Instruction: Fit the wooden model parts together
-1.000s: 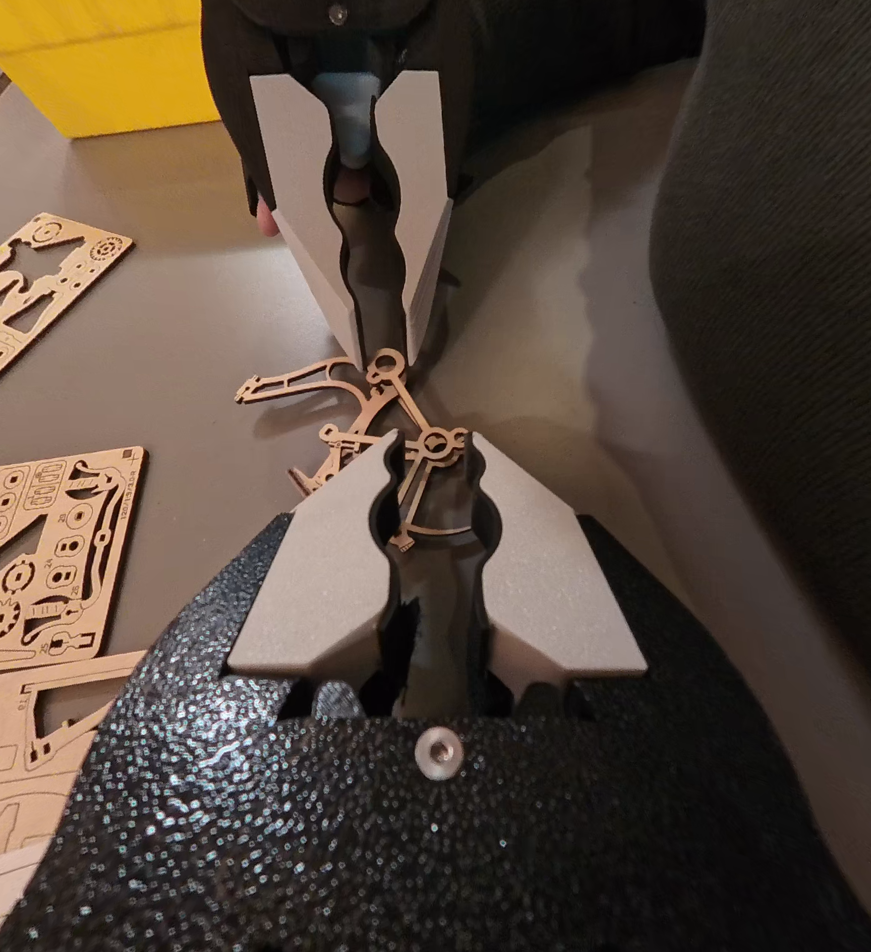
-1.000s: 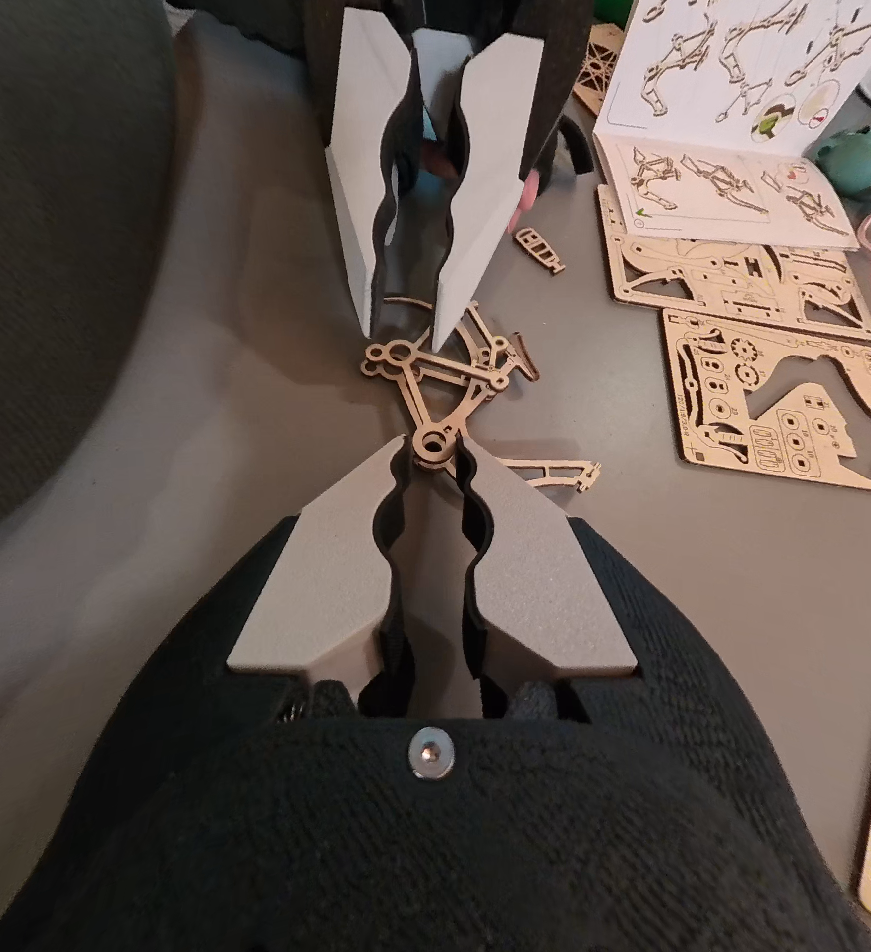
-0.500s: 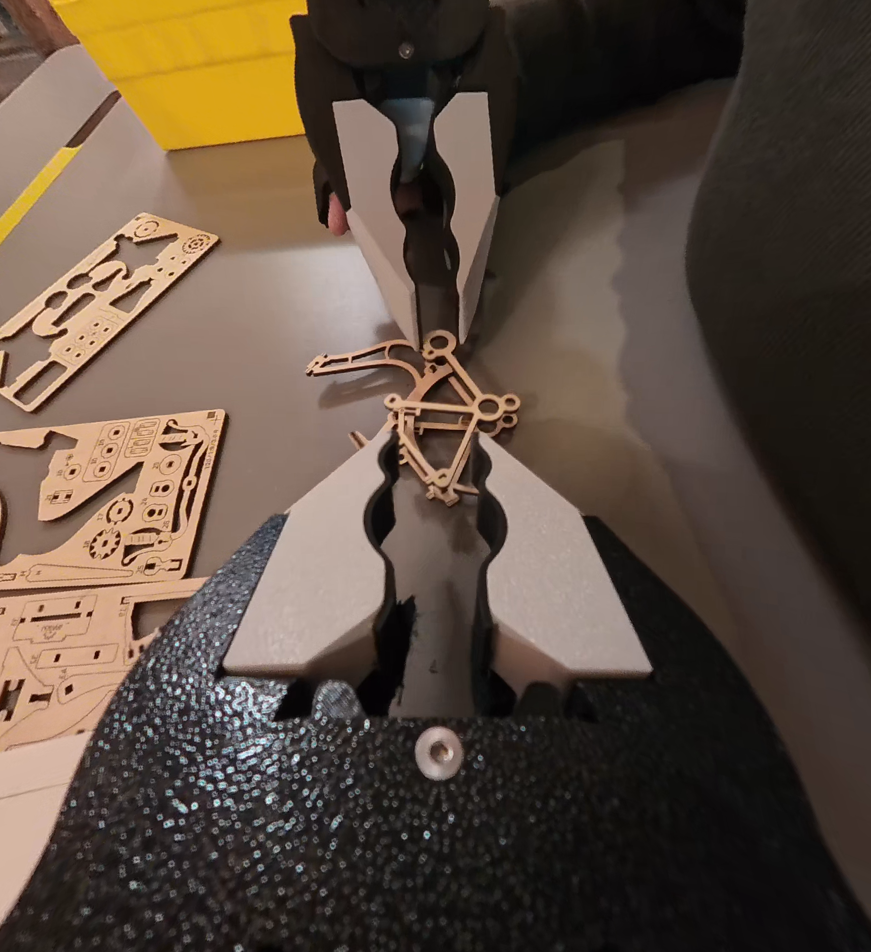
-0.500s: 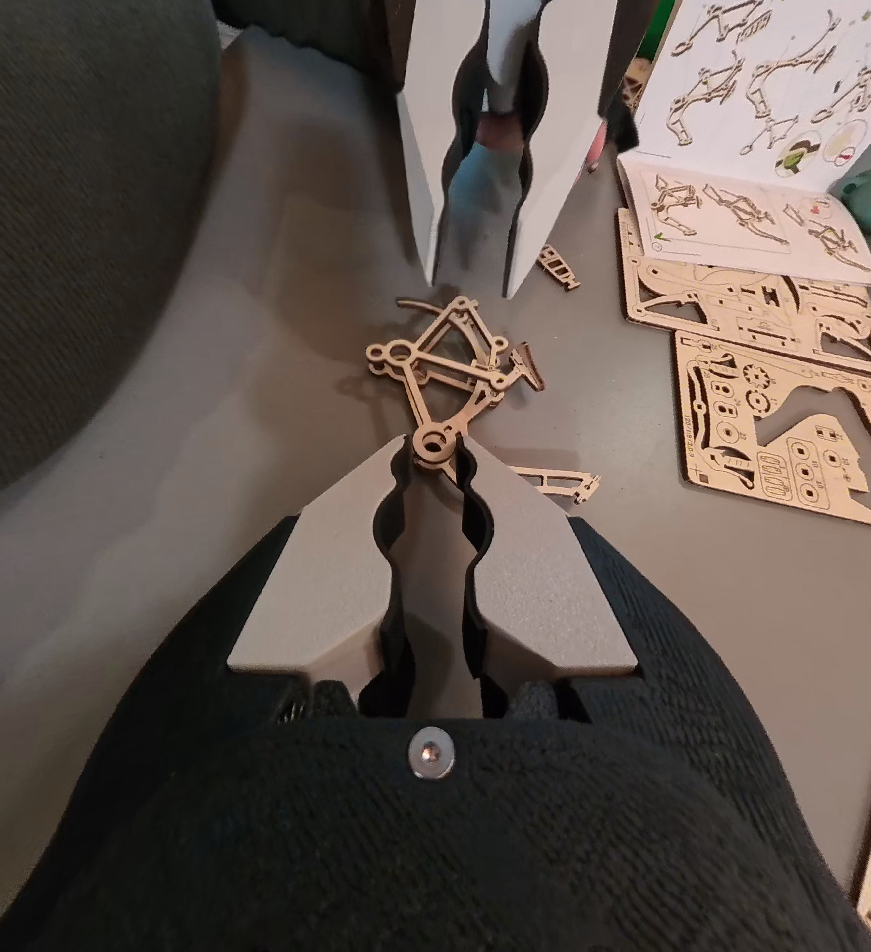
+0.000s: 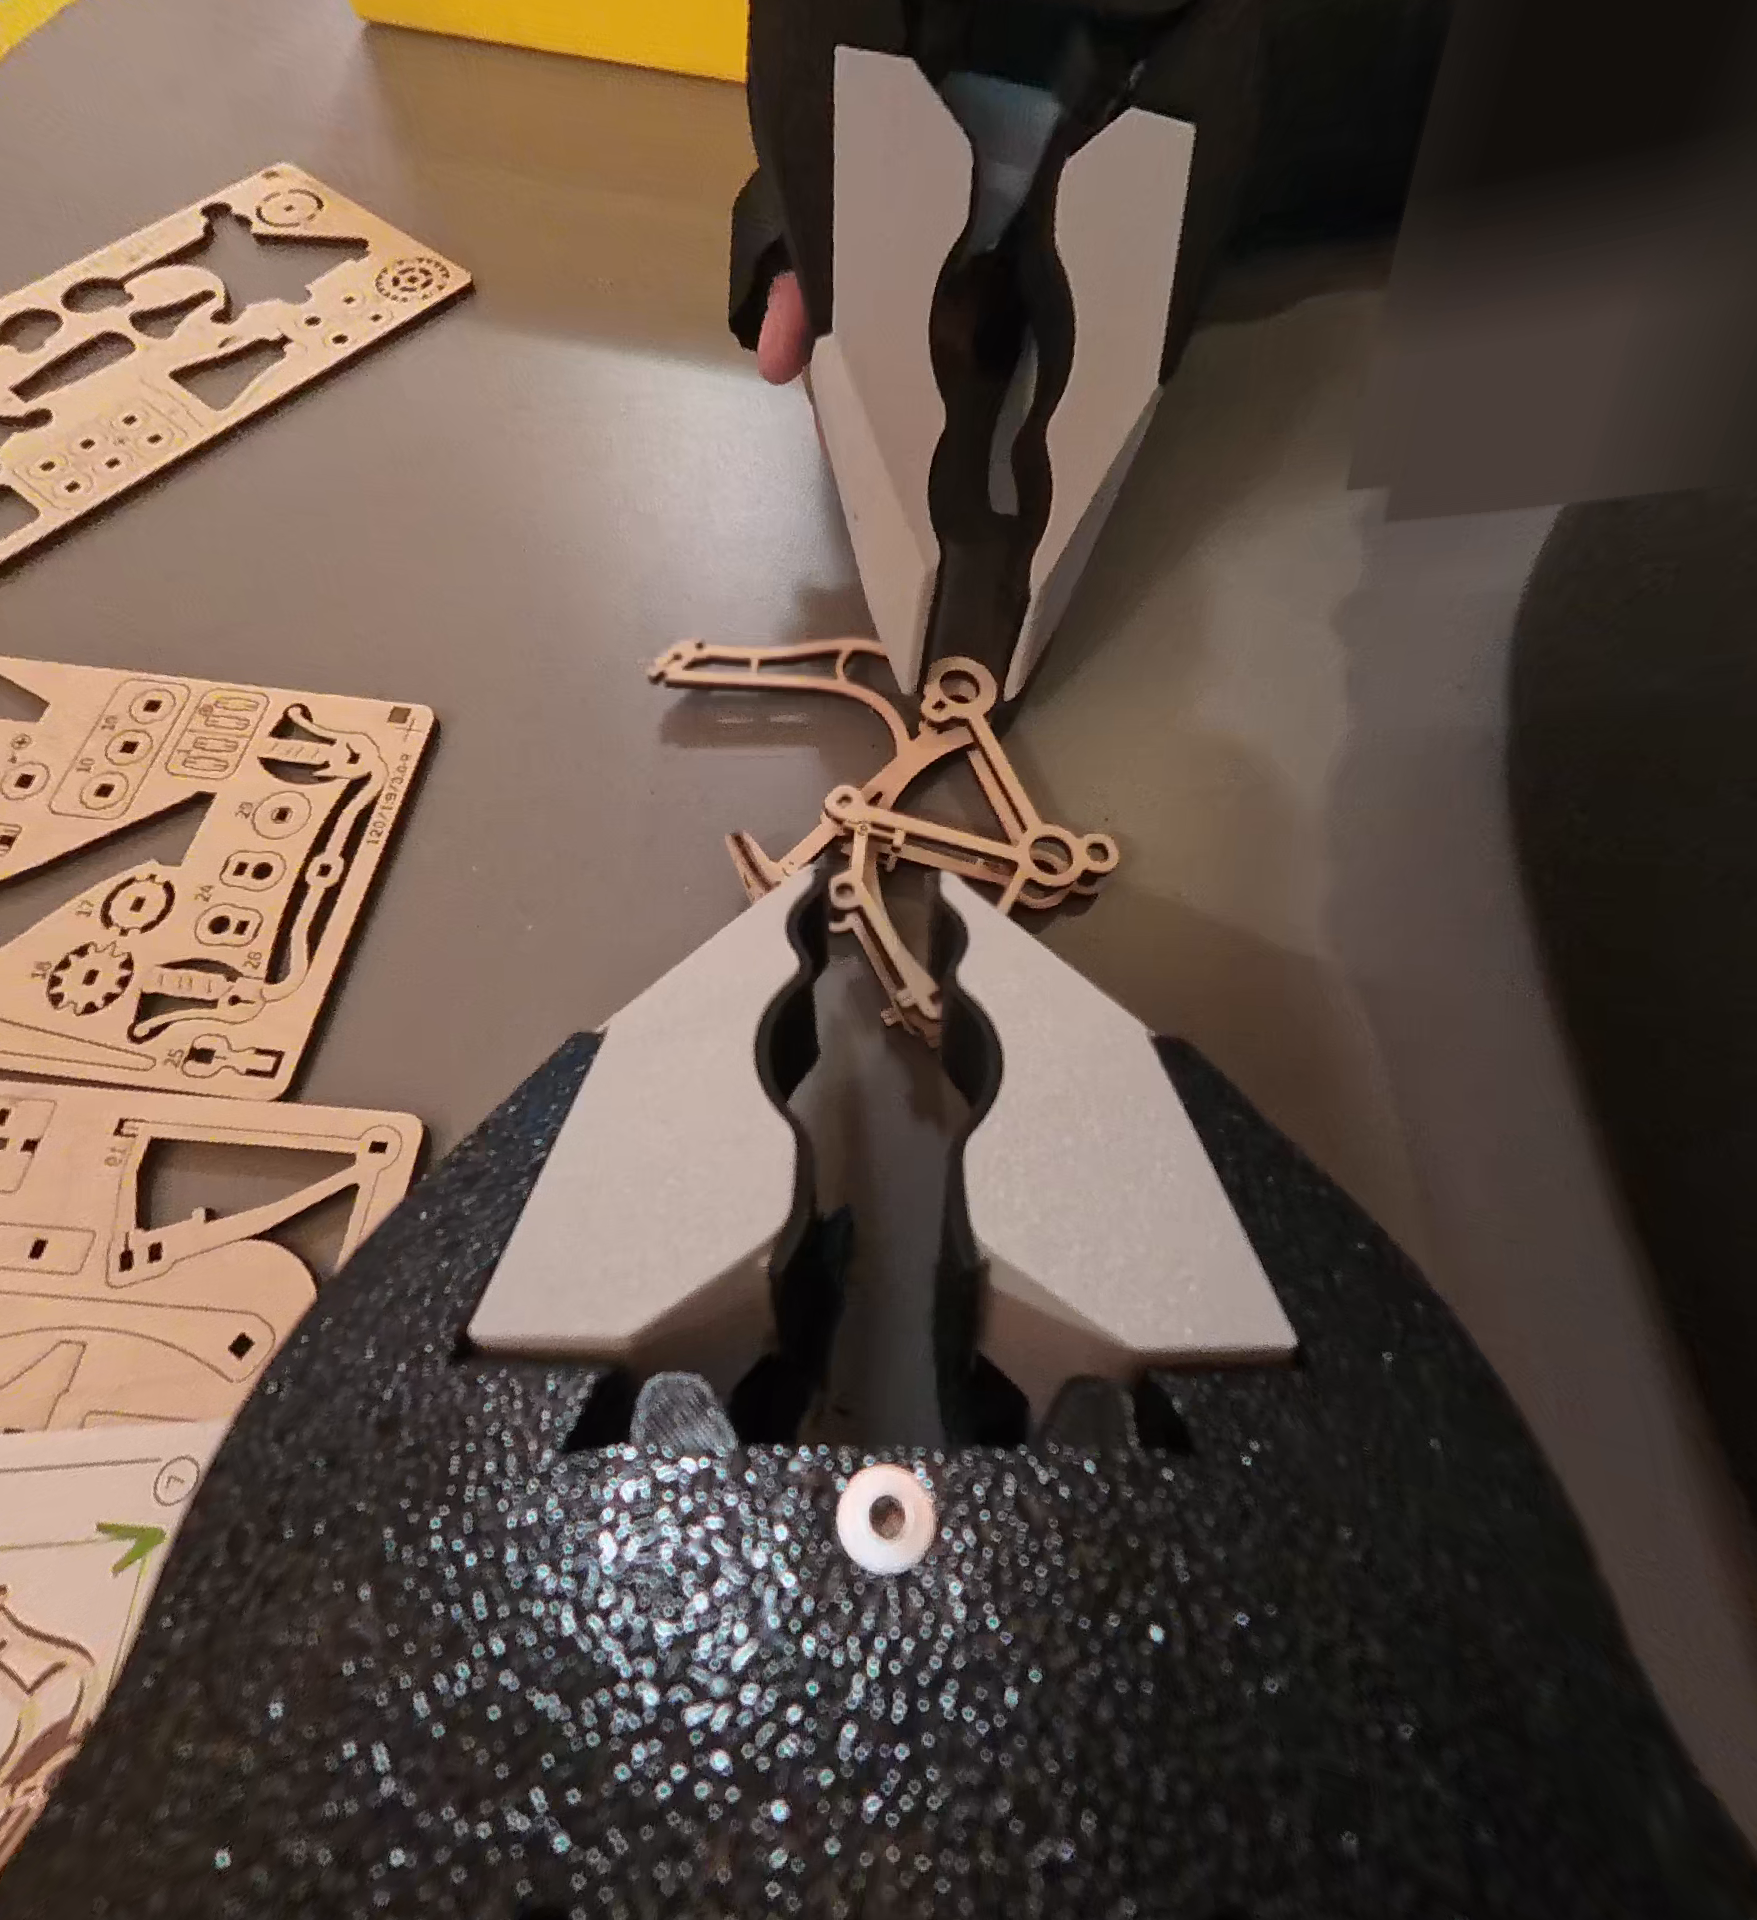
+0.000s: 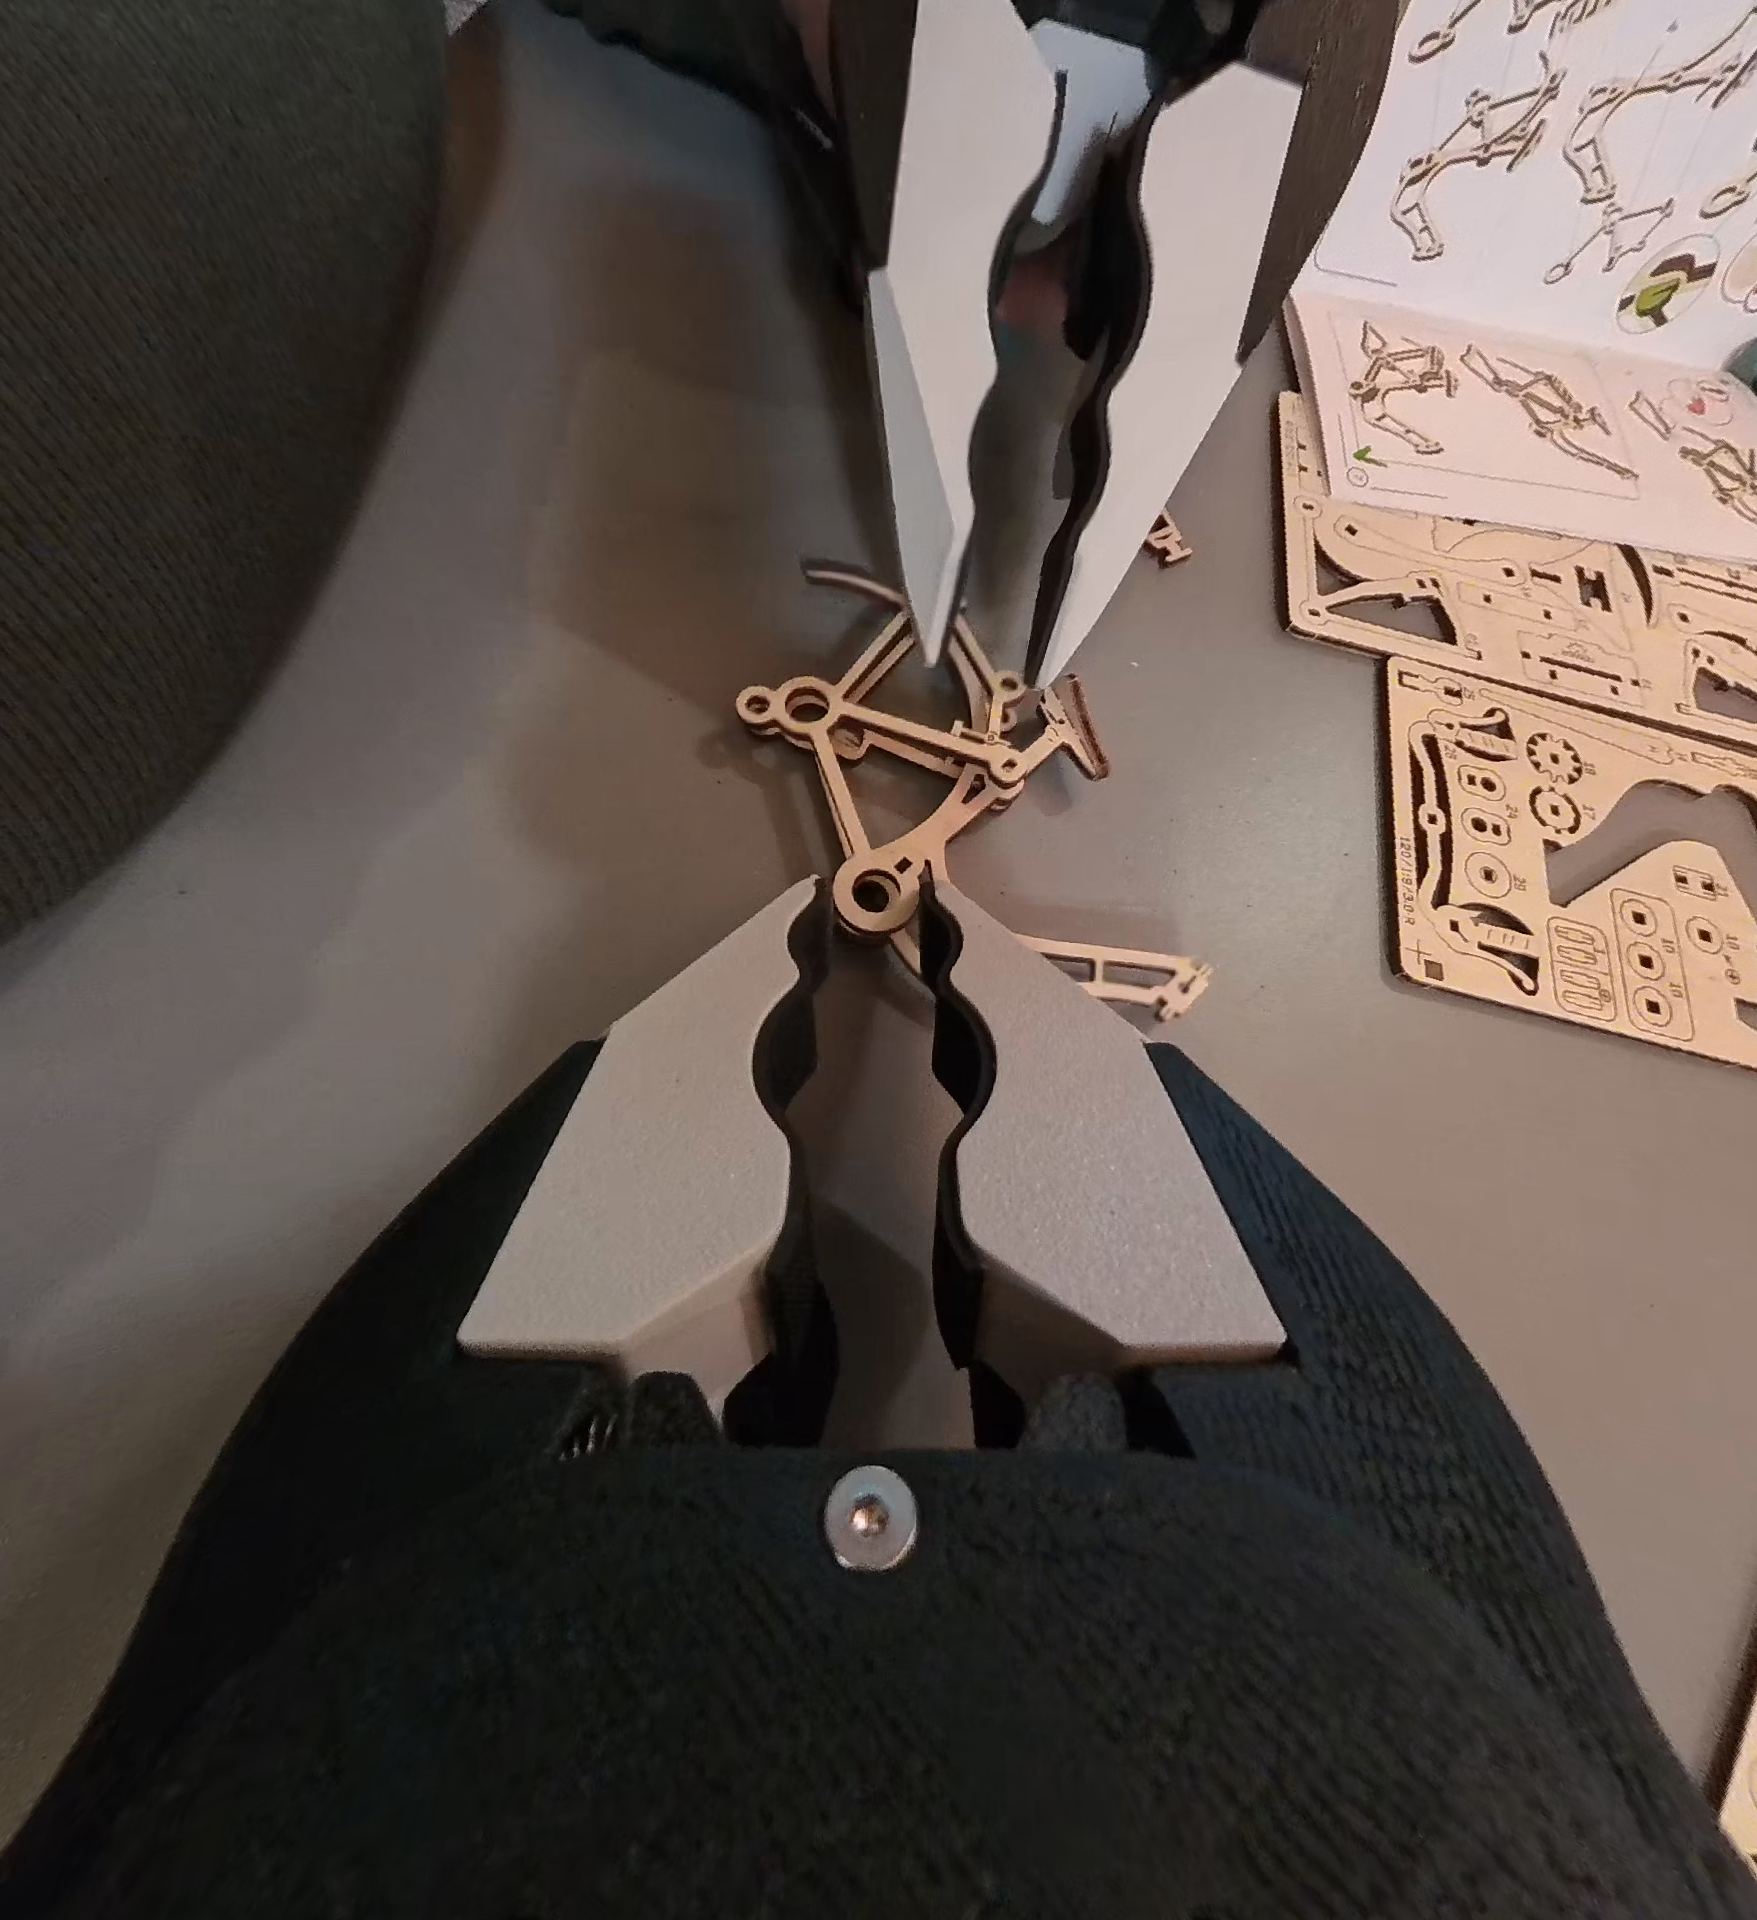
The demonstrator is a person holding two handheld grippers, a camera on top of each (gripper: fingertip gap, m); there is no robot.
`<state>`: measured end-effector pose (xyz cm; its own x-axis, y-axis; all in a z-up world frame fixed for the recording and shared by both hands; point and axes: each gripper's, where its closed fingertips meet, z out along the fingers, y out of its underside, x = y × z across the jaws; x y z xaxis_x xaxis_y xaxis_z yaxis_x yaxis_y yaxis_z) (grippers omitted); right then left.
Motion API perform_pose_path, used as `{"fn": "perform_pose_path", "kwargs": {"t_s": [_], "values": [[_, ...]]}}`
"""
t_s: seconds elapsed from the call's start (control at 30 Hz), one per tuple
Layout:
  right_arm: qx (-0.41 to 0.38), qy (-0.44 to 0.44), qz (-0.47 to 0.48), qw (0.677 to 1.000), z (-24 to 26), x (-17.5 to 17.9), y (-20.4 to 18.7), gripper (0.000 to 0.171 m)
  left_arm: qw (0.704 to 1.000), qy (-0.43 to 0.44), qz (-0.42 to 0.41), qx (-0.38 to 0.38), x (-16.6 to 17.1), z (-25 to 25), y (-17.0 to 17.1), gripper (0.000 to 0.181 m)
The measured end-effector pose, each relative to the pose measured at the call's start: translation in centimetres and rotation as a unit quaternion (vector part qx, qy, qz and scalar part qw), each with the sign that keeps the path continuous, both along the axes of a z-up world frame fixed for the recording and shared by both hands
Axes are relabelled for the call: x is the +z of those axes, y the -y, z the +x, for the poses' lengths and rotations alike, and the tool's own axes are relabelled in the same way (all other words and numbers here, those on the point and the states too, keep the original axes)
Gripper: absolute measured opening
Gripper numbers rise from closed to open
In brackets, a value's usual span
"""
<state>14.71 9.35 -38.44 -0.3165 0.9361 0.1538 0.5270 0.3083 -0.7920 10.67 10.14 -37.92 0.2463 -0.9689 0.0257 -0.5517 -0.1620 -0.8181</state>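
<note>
A thin wooden frame of linked struts and rings (image 5: pixel 967 821) lies on the grey table (image 5: pixel 541 582). My right gripper (image 6: pixel 874 896) is shut on the frame's large end ring (image 6: pixel 874 894); it shows across the table in the left wrist view (image 5: pixel 967 665). My left gripper (image 5: pixel 879 883) is slightly open, its tips down on either side of the frame's curved arm (image 5: pixel 889 961). It shows in the right wrist view (image 6: pixel 988 665) over the frame's far end (image 6: pixel 999 717). A loose wooden arm piece (image 5: pixel 770 665) lies beside the frame, also seen in the right wrist view (image 6: pixel 1113 971).
Laser-cut wooden part sheets (image 5: pixel 178 883) (image 6: pixel 1601 831) lie to one side. An open instruction booklet (image 6: pixel 1539 436) stands behind them. A yellow box (image 5: pixel 562 31) is at the back. A dark fabric cushion (image 6: pixel 126 416) borders the other side. A small loose piece (image 6: pixel 1170 545) lies near the booklet. The grippers' ends are close to 5 cm from one another.
My left gripper lifted off the frame, then came back down over its far end. The frame turned a little on the table. My right gripper kept its hold on the ring.
</note>
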Motion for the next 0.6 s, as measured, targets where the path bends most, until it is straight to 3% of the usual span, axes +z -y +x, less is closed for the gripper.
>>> {"fn": "perform_pose_path", "kwargs": {"t_s": [0.6], "values": [[-0.016,0.015,-0.042,0.999,0.0,-0.06,-0.01,0.015,0.999,-0.032,0.021,0.018,-0.44,0.03,-0.35,0.009]]}}
